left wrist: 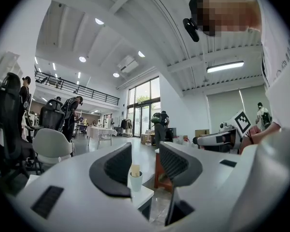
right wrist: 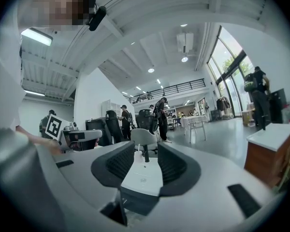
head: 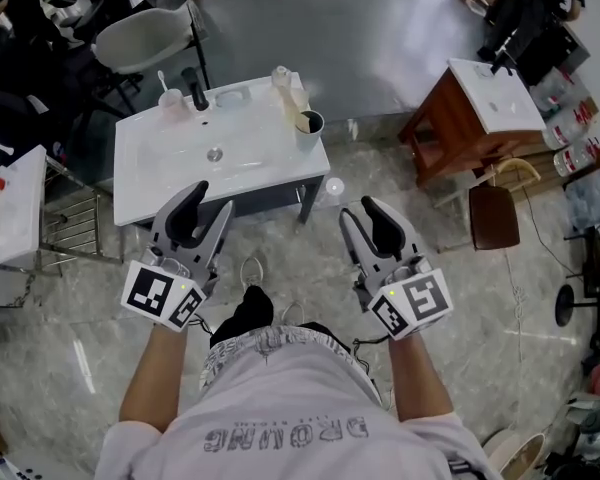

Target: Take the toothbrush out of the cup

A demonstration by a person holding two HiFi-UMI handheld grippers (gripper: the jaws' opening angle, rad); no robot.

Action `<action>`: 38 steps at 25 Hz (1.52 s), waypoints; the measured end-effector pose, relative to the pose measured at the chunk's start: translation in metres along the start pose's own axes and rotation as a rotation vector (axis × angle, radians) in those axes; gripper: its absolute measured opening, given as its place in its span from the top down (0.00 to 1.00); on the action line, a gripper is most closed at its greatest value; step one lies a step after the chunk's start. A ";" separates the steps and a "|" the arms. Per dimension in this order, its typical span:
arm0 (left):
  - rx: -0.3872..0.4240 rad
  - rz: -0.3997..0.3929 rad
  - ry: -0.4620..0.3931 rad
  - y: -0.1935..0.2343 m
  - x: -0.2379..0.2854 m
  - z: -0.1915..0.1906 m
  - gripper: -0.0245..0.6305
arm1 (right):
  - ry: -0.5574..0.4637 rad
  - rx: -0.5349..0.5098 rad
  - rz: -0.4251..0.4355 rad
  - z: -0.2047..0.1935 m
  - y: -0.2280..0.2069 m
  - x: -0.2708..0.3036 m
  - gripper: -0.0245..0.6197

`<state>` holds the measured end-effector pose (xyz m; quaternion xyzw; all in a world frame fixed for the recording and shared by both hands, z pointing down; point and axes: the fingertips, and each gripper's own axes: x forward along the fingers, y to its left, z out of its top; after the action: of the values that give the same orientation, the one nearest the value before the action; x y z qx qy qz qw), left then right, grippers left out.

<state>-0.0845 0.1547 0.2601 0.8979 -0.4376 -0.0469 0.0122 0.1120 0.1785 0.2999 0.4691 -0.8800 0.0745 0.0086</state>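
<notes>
Marble floor [head: 80, 298] underfoot, and ahead on it a white bench [head: 140, 193] with a sink [head: 245, 148] set into the top.

Approach step, judging by the gap: both claws held level, well short of the bench's near edge, touching nothing. Left claw [head: 212, 200] spread fully wide, with nothing between the jaws but a distant view of the bench's right corner. Right claw [head: 357, 210] likewise wide open and empty, aimed along the bench toward the black tap [head: 194, 88].

At the far left of the bench, just left of the tap, a pale cup [head: 170, 99], and in it a thin white toothbrush [head: 160, 78]. Stands near upright, long axis close to vertical, head up and tipped slightly to the far left, handle end down inside the cup. At the far right corner, a dark cup [head: 311, 123] with a beige stick [head: 296, 110] leaning out toward the far left. Possibly a second brush, too small to tell.

Next, most likely: step in, reach one claw over the sink and set the jaws either side of the shaft above the rim. Then close and draw straight up along the axis, so as not to tip the cup.
</notes>
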 end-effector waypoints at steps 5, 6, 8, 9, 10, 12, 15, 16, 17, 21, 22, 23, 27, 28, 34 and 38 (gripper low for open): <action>-0.003 -0.028 -0.006 0.009 0.023 -0.003 0.69 | 0.007 0.005 -0.008 -0.003 -0.010 0.014 0.71; -0.003 -0.034 -0.006 0.011 0.028 -0.004 0.69 | 0.009 0.007 -0.011 -0.004 -0.014 0.018 0.71; -0.004 -0.045 -0.003 0.019 0.040 -0.006 0.69 | 0.009 0.012 -0.022 -0.004 -0.021 0.029 0.71; -0.005 -0.050 -0.001 0.024 0.046 -0.007 0.69 | 0.009 0.013 -0.029 -0.004 -0.025 0.035 0.71; -0.007 -0.054 0.002 0.030 0.051 -0.009 0.69 | 0.008 0.014 -0.037 -0.004 -0.028 0.042 0.71; -0.013 -0.059 0.009 0.043 0.060 -0.013 0.69 | 0.009 0.021 -0.047 -0.005 -0.035 0.056 0.71; -0.024 -0.063 0.022 0.065 0.073 -0.020 0.69 | 0.017 0.029 -0.056 -0.006 -0.041 0.080 0.71; -0.028 -0.064 0.026 0.073 0.077 -0.022 0.69 | 0.019 0.031 -0.057 -0.006 -0.043 0.089 0.71; -0.032 -0.066 0.030 0.081 0.082 -0.023 0.69 | 0.022 0.033 -0.058 -0.005 -0.044 0.098 0.71; -0.048 -0.083 0.042 0.110 0.101 -0.026 0.69 | 0.034 0.032 -0.067 -0.001 -0.047 0.132 0.72; -0.052 -0.090 0.045 0.116 0.106 -0.028 0.69 | 0.038 0.032 -0.072 0.000 -0.048 0.140 0.72; -0.055 -0.098 0.048 0.122 0.111 -0.029 0.69 | 0.041 0.033 -0.078 0.000 -0.050 0.148 0.72; -0.059 -0.129 0.062 0.145 0.129 -0.033 0.69 | 0.053 0.037 -0.106 0.003 -0.057 0.174 0.72; -0.060 -0.135 0.064 0.152 0.133 -0.034 0.69 | 0.054 0.038 -0.113 0.004 -0.058 0.181 0.72; -0.068 -0.173 0.075 0.186 0.158 -0.037 0.69 | 0.068 0.040 -0.156 0.007 -0.068 0.215 0.72; -0.077 -0.200 0.084 0.204 0.171 -0.043 0.69 | 0.079 0.043 -0.180 0.006 -0.074 0.237 0.72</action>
<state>-0.1358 -0.1065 0.3028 0.9370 -0.3430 -0.0270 0.0601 0.0412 -0.0585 0.3234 0.5429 -0.8315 0.1107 0.0397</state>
